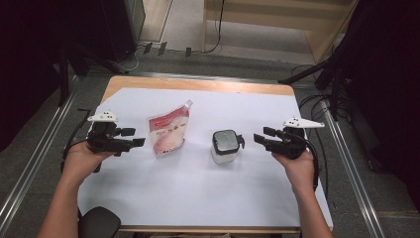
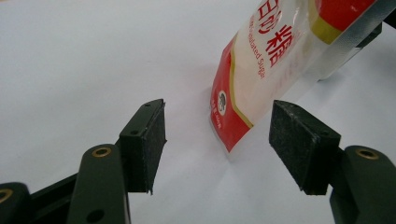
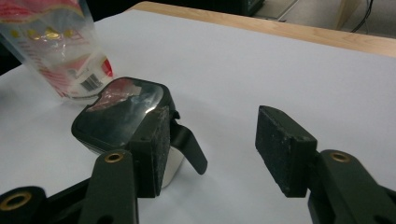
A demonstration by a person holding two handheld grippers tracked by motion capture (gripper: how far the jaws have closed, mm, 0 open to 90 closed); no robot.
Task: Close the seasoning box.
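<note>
Flanking sugar pouch and black-lidded container, left gripper and right gripper both spread, empty; risk: right jaw snagging lid latch, tipping container

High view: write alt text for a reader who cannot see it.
A red and white sugar pouch and a small black-lidded container rest on a white sheet over a wooden table. The left gripper and the right gripper, both open, point inward at them.
</note>
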